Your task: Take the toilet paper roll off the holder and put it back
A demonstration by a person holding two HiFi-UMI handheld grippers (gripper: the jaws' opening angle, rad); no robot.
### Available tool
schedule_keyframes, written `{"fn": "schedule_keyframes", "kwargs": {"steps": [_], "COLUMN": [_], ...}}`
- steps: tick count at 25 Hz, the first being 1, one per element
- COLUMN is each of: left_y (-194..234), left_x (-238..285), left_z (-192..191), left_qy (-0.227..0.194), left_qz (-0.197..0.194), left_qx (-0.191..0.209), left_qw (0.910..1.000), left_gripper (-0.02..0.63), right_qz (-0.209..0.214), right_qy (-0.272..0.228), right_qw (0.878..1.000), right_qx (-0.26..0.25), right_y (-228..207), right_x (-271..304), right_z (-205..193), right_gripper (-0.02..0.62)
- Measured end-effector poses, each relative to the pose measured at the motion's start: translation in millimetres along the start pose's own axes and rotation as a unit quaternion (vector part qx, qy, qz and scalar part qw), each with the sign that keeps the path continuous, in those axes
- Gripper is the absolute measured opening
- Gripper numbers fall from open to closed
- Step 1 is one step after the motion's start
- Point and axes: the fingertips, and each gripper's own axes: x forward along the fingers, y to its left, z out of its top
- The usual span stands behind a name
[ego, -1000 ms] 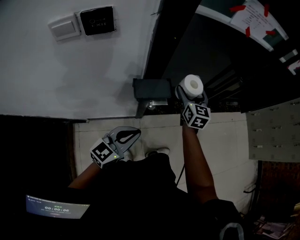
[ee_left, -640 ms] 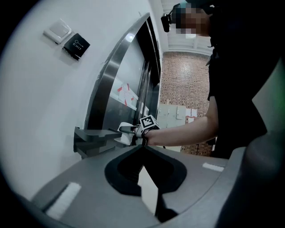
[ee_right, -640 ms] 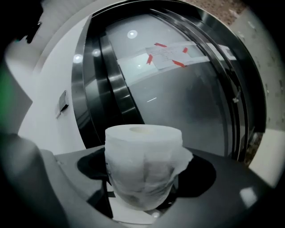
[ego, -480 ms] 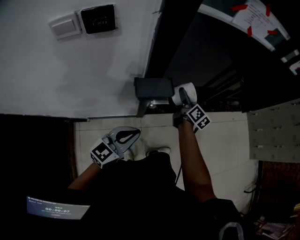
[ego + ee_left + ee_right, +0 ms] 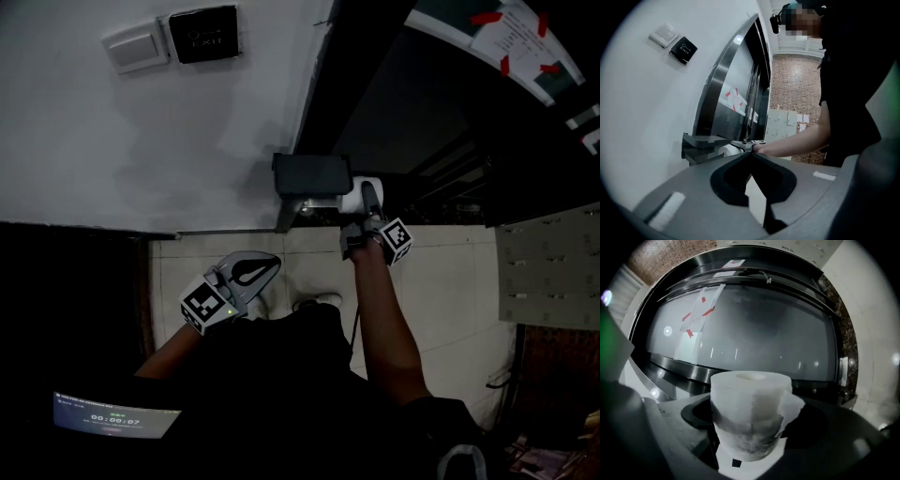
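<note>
A white toilet paper roll [image 5: 355,194] sits between the jaws of my right gripper [image 5: 364,204], which is shut on it. The roll hangs just off the right end of the dark grey wall holder [image 5: 310,176], lying sideways. In the right gripper view the roll [image 5: 749,420] fills the gap between the jaws, with a loose flap of paper on its right. My left gripper [image 5: 255,272] is held low over the floor, shut and empty. Its view shows the holder [image 5: 700,144] with the roll [image 5: 726,150] beside it.
A light switch [image 5: 137,49] and a black exit panel [image 5: 202,35] are on the white wall above the holder. A dark metal door with a taped paper [image 5: 511,39] stands right of it. A timer screen [image 5: 114,413] lies low left, and grey lockers [image 5: 548,272] are at right.
My right gripper has sunk with the roll and rolled over, so the roll's end no longer faces up. It now sits beside the holder. The left gripper has stayed put.
</note>
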Motion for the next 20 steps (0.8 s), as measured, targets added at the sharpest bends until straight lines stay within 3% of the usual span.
{"fn": "schedule_keyframes", "kwargs": {"steps": [7, 20], "left_y": [1.2, 2.9], "left_x": [-2.0, -9.1], "left_z": [-0.4, -1.0], "left_qy": [0.001, -0.006], "left_qz": [0.002, 0.006], "left_qx": [0.001, 0.009], "left_qw": [1.0, 0.9999], "left_gripper": [0.005, 0.005], "right_qz": [0.013, 0.014], "right_qy": [0.014, 0.042], "right_qw": [0.997, 0.996], "right_qx": [0.074, 0.072], "right_y": [-0.8, 2.8], "right_x": [2.0, 8.2], "right_z": [-21.2, -53.5], "right_gripper": [0.44, 0.44]}}
